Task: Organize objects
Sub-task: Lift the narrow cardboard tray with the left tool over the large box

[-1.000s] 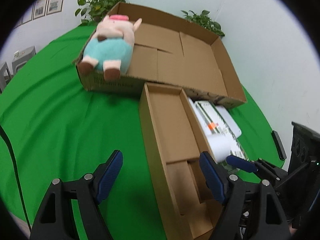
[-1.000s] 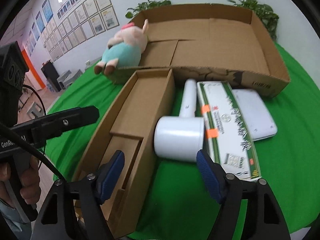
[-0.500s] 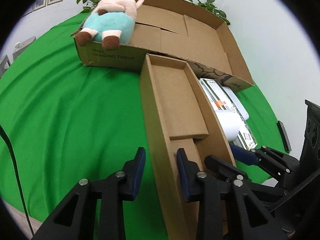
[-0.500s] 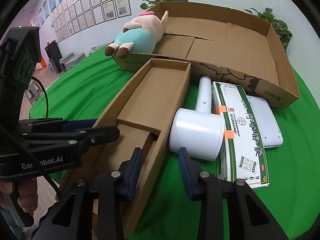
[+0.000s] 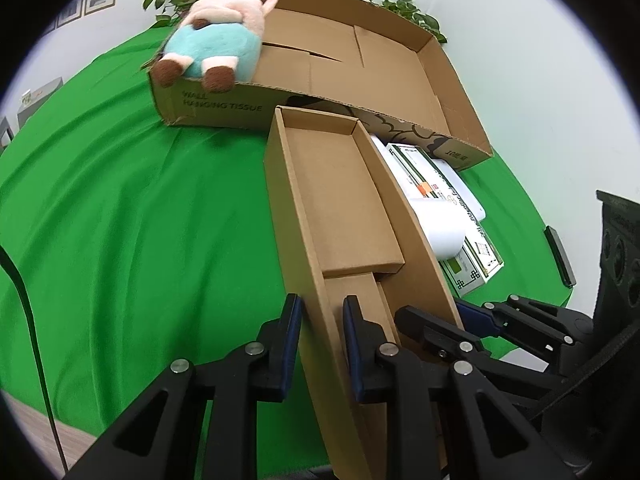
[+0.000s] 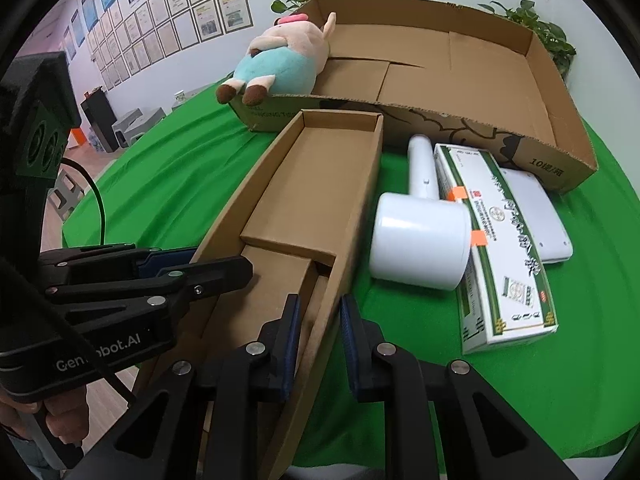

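2 grippers at near end of long narrow brown cardboard tray (image 5: 340,184): left gripper (image 5: 322,326) clamps left wall, right gripper (image 6: 318,324) closing on right wall. Next: probably lift evenly.

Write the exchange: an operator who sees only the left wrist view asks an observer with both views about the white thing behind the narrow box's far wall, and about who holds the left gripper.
Operator: What is the white thing past the narrow box?
Observer: A white hair dryer lying on the green cloth, with its handle pointing toward the big box.
Operator: Does it touch the carton?
Observer: Its barrel appears to rest against the green-and-white carton, and the handle lies alongside it.
Operator: What holds the left gripper?
Observer: A person's hand wraps its handle, at the lower left of the right wrist view.
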Demonstrator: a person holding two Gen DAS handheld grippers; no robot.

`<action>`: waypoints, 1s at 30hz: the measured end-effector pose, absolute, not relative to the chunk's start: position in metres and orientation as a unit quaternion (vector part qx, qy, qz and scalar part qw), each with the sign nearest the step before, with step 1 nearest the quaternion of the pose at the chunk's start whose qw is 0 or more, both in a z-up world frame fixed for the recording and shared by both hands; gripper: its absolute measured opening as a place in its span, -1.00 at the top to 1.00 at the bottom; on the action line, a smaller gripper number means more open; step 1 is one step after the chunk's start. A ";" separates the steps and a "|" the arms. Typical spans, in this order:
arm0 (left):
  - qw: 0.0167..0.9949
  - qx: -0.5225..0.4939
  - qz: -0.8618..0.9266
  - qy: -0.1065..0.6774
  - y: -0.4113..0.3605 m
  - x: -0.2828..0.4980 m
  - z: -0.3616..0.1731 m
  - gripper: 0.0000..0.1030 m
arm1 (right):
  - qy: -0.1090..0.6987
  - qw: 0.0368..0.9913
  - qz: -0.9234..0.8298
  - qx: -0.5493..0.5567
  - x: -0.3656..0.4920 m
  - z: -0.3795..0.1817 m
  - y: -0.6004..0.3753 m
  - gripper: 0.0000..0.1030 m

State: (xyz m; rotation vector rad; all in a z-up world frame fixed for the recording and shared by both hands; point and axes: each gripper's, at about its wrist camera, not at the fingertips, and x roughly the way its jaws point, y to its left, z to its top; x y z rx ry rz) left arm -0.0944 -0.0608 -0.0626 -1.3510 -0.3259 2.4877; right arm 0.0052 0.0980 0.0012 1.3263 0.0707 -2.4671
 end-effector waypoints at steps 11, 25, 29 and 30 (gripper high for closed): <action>0.146 -0.464 0.866 -0.119 -0.065 -0.089 -0.063 0.61 | 0.032 0.155 -0.863 0.480 0.002 -0.007 0.090 0.67; 0.144 -0.353 0.922 -0.065 -0.056 -0.075 0.022 0.63 | 0.015 0.157 -0.913 0.376 0.010 0.067 0.102 0.68; 0.150 -0.304 0.940 -0.044 -0.051 -0.083 0.062 0.63 | 0.015 0.151 -0.932 0.328 0.000 0.103 0.106 0.68; 0.152 -0.294 0.943 -0.040 -0.050 -0.086 0.071 0.63 | 0.015 0.149 -0.937 0.316 -0.004 0.113 0.108 0.68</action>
